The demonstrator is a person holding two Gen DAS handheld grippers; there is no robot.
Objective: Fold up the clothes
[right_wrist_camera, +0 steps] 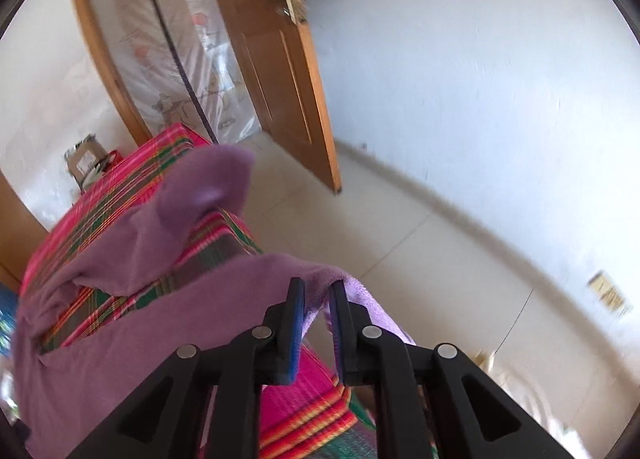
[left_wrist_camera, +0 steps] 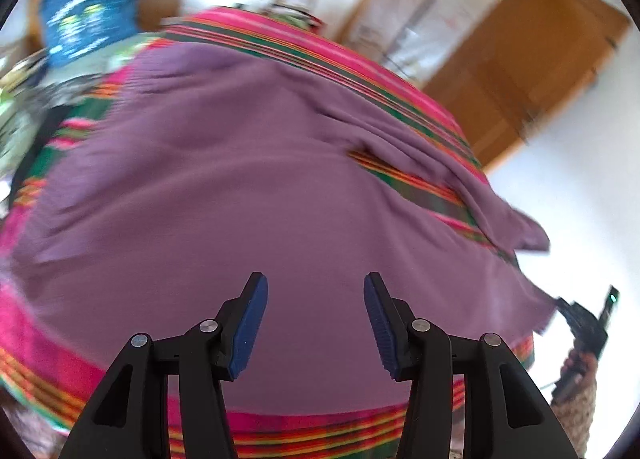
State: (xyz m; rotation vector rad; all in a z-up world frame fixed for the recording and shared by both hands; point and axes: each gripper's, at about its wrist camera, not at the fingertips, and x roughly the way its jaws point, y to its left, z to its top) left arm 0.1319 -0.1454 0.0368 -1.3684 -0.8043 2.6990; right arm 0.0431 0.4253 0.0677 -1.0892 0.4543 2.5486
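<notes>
In the left wrist view, our left gripper stands with jaws apart and empty above the purple garment, which fills the frame centre over the striped cloth. In the right wrist view, our right gripper is slightly parted; the garment's edge lies between its jaws at lower centre.

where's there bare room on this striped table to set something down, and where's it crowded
Little bare striped cloth: the purple garment covers most of it. Free patches: the strip between garment and near edge, the band beyond the garment toward the doorway, and a small gap between folds at right. Crowded at far left, around the blue shirt.
</notes>
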